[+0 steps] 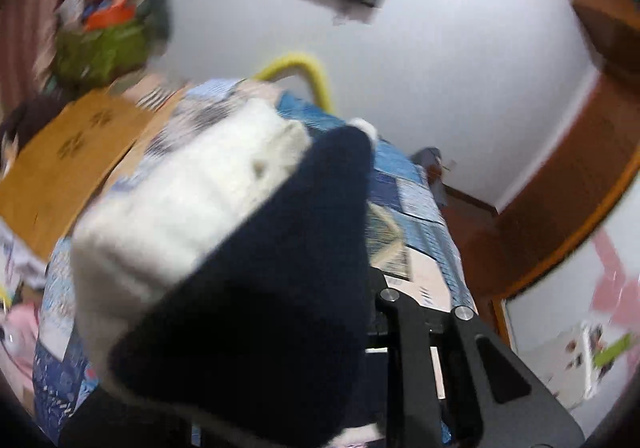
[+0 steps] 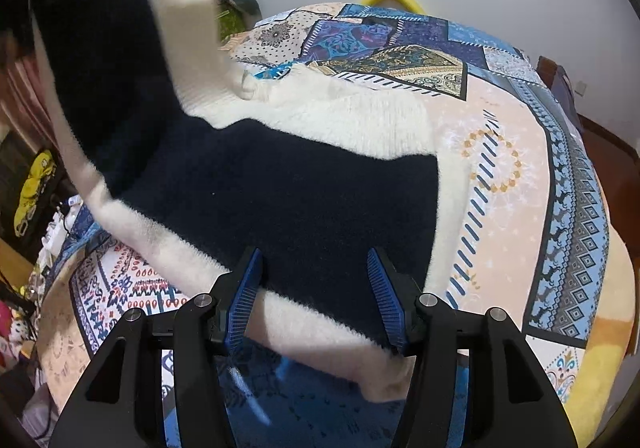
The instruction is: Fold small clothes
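Presently: Sweater Half-Raised From Bed, One Claw Gripping, One Standing Off

Subject item is a fuzzy knit sweater point(image 2: 304, 184), navy with cream-white bands. It lies across the middle of a bed under a patchwork bedspread point(image 2: 532, 176), its lower hem toward the near edge of the bed. One side is drawn up off the bed toward the left.

Handling assessment: the garment appears soft, light and wholly limp; the raised part hangs and drapes under its own weight. The pile looks grippy rather than slick, and nothing about it seems fragile. In my judgement the best holds are hems, cuffs and corners, pinching one layer cleanly. Expect the free fabric to swing and sag when moved.

Left claw point(image 1: 304, 328): largely buried behind the sweater in its own view, which is blurred. Fabric fills the space ahead of it and hangs from it, so it is judged clamped narrowly on the raised portion. It is pitched downward at a moderate angle.

Right claw point(image 2: 316, 296): jaws about half apart, blue ribbed pads point(image 2: 248, 288) showing, poised just over the hem near the bed's near edge. Nothing is gripped. It points steeply down at the bed.
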Demonstrator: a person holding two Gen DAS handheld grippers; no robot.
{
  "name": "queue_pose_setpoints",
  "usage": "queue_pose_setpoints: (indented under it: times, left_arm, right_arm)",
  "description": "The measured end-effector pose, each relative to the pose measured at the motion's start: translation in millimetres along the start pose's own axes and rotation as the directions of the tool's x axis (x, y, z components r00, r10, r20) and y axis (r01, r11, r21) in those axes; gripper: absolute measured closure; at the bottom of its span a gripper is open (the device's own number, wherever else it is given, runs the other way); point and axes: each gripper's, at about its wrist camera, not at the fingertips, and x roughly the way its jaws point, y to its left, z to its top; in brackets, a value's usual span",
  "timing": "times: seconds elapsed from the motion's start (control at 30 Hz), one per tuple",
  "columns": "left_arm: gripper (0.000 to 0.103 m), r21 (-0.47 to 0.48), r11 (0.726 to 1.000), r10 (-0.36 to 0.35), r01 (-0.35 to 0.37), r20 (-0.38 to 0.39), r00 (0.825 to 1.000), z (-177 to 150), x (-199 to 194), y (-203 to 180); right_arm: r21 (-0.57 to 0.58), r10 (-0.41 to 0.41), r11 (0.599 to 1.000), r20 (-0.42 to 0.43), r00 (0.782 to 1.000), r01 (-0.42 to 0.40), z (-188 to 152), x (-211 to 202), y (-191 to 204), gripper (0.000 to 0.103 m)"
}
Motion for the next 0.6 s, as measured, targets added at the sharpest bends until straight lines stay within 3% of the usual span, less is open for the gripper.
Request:
queue_pose_setpoints:
  times: [0.07,0.2,0.4,0.5,0.6]
  left_arm:
    - [0.080,0.058,0.998,0.000,0.001,-0.004,1.000,-7,9,-29]
    - [0.080,0.086,0.995,-0.044,0.053,-0.107,0.993,-34,43,-65]
    - [0.079,0.124,0.986,-0.073,0.112,-0.283,0.956,-71,83,-84]
    - [0.071,0.187,0.972,-0.075,0.142,-0.325,0.943,-86,74,-86]
    - [0.052,0.228,0.955,-0.098,0.188,-0.355,0.930,-92,58,-92]
  right_arm:
    - [0.015,0.016,1.000,-0.001,1.000,-0.016,1,-1,-4,0.052]
    - [0.031,0.047,0.998,0.004,0.999,-0.047,-1,-9,-9,0.053]
    - [0.042,0.064,0.997,0.031,0.997,-0.065,-10,-32,-23,0.053]
    - [0.053,0.031,0.998,0.030,0.999,-0.032,-13,-34,-32,0.053]
    - [0.085,0.025,0.996,0.022,0.999,-0.027,-15,-33,-43,0.053]
